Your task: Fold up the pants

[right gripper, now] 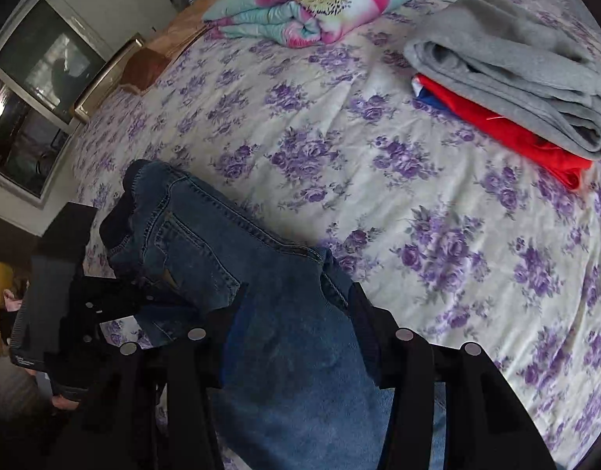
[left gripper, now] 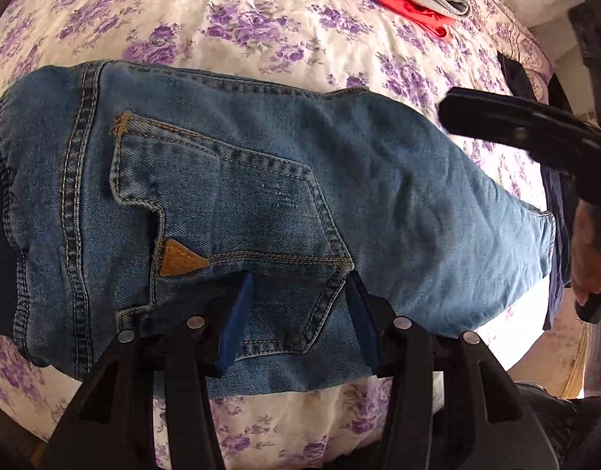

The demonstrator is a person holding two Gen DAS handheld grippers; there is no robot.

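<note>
Both grippers, left gripper (left gripper: pixel 300 280) and right gripper (right gripper: pixel 296 297), hang half-open over the folded jeans (left gripper: pixel 261 180), gripping nothing. Pocket faces up. Floral bedspread (right gripper: pixel 339 164) ahead lies mostly free.

Floral bed (right gripper: pixel 378 203), jeans (left gripper: pixel 261 196), folded clothes (right gripper: pixel 508 90), rolled quilt (right gripper: pixel 320 0)

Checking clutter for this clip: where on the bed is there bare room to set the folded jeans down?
The widest free patch of bedspread lies between the jeans, the floral quilt and the grey and red stack. Another bare strip runs below the stack along the right side. It is crowded around the jeans, where both grippers sit.
</note>
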